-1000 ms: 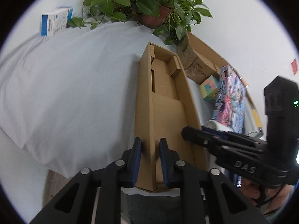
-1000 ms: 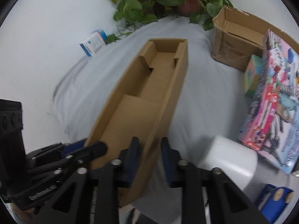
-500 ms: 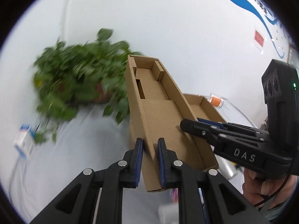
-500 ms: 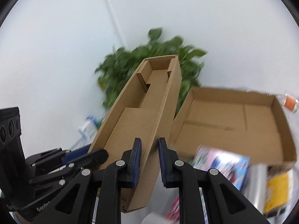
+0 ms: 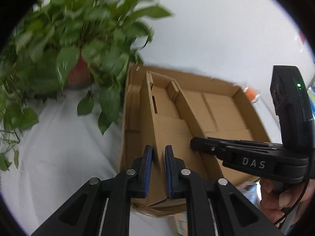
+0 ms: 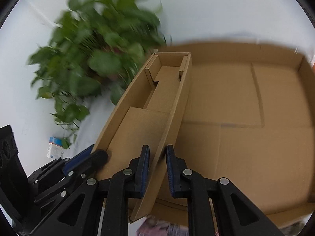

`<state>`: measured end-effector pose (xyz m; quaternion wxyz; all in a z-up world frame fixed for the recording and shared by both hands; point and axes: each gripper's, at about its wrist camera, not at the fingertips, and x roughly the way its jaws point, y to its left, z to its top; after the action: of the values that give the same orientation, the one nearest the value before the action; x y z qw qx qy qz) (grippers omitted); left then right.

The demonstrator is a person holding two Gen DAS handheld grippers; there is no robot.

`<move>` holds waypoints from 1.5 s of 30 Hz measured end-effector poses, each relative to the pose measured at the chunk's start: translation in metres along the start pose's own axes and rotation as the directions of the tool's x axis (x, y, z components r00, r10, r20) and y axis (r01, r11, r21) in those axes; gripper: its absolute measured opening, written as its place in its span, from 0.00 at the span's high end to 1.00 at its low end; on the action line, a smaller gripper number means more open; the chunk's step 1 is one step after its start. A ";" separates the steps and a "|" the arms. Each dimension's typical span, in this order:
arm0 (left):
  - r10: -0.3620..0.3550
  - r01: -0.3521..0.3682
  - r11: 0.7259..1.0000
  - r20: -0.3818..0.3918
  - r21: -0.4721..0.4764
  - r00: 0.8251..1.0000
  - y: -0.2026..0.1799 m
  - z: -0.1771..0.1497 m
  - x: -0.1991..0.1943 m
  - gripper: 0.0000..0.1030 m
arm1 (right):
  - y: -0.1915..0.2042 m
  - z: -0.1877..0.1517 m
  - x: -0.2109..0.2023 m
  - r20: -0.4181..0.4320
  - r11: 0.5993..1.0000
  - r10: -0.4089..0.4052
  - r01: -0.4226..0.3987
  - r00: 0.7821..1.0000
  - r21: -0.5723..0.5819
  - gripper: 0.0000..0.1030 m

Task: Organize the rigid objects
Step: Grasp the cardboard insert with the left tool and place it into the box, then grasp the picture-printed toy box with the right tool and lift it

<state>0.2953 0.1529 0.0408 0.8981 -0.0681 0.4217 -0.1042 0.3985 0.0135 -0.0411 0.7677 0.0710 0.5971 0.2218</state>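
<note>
The long narrow cardboard tray (image 6: pixel 149 122) hangs over the near-left part of the large open carton (image 6: pixel 256 137), beside the potted plant (image 5: pixel 78 45). The left claw (image 5: pixel 157 169) pinches its left long wall and the right claw (image 6: pixel 156 169) its right wall, both at the near end. It looks light and stiff, but its thin walls could buckle, so gripping both sides suits it.
</note>
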 end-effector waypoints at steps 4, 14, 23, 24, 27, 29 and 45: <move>0.041 -0.044 0.999 -0.090 -0.028 0.995 0.024 -0.010 0.036 0.91 | -0.007 -0.004 0.046 -0.080 0.999 0.006 -0.003 0.997 0.036 0.88; 0.021 -0.021 1.000 0.002 -0.022 1.000 0.023 -0.052 -0.016 0.44 | -0.018 -0.047 -0.030 0.143 0.997 -0.034 0.044 0.989 -0.070 0.10; -0.037 0.023 0.996 0.178 0.081 0.983 -0.023 -0.113 -0.082 0.01 | -0.051 -0.207 -0.155 0.332 0.967 -0.067 0.143 0.941 -0.210 0.00; -0.073 0.061 0.995 0.153 0.081 0.985 -0.028 -0.116 -0.077 0.01 | -0.050 -0.221 -0.152 0.303 0.969 -0.043 0.114 0.952 -0.220 0.00; -0.159 0.153 0.985 0.080 0.077 0.984 -0.041 -0.122 -0.059 0.01 | -0.046 -0.255 -0.133 0.227 0.971 0.006 0.048 0.974 -0.232 0.01; -0.195 0.192 0.979 0.041 0.071 0.980 -0.048 -0.124 -0.051 0.01 | -0.038 -0.265 -0.116 0.199 0.973 0.006 0.041 0.980 -0.229 0.01; -0.197 0.212 0.971 -0.135 0.110 0.971 -0.068 -0.137 0.001 0.26 | -0.019 -0.280 -0.048 0.207 0.944 -0.241 0.278 0.948 -0.178 0.00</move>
<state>0.1810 0.0817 -0.0327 0.8574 -0.0490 0.4597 -0.2261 0.1284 -0.0677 -0.0831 0.8448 -0.0679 0.5023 0.1713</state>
